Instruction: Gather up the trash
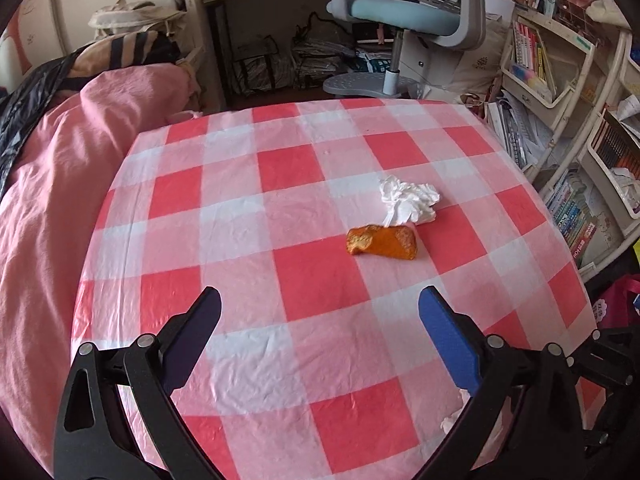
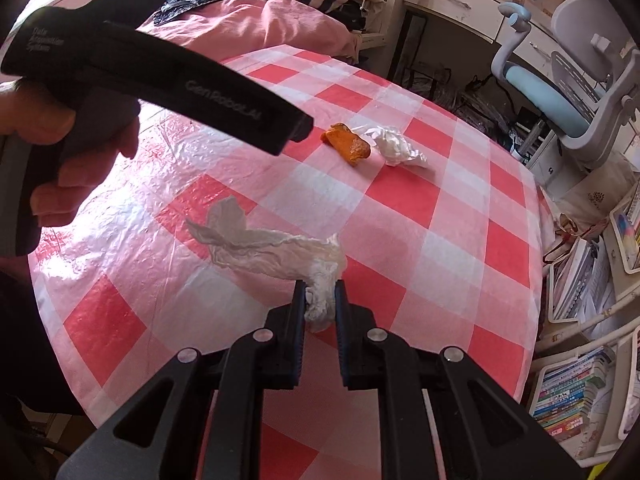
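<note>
The right gripper (image 2: 319,292) is clamped on one end of a thin, wrinkled tissue (image 2: 264,246); the rest of the limp, translucent sheet trails leftward over the table (image 2: 460,240), which is covered in a glossy, creased red-and-white checked plastic cloth. The left gripper (image 1: 320,304) has its flat fingers spread wide, holding nothing. Farther across the table lie an orange, rough-surfaced, oblong scrap (image 1: 382,241) and, touching it, a crumpled white tissue wad (image 1: 408,199).

Red-and-white checked tablecloth (image 1: 304,208), white tissue (image 1: 408,200), orange peel (image 1: 382,242), pink blanket (image 1: 60,168)
</note>
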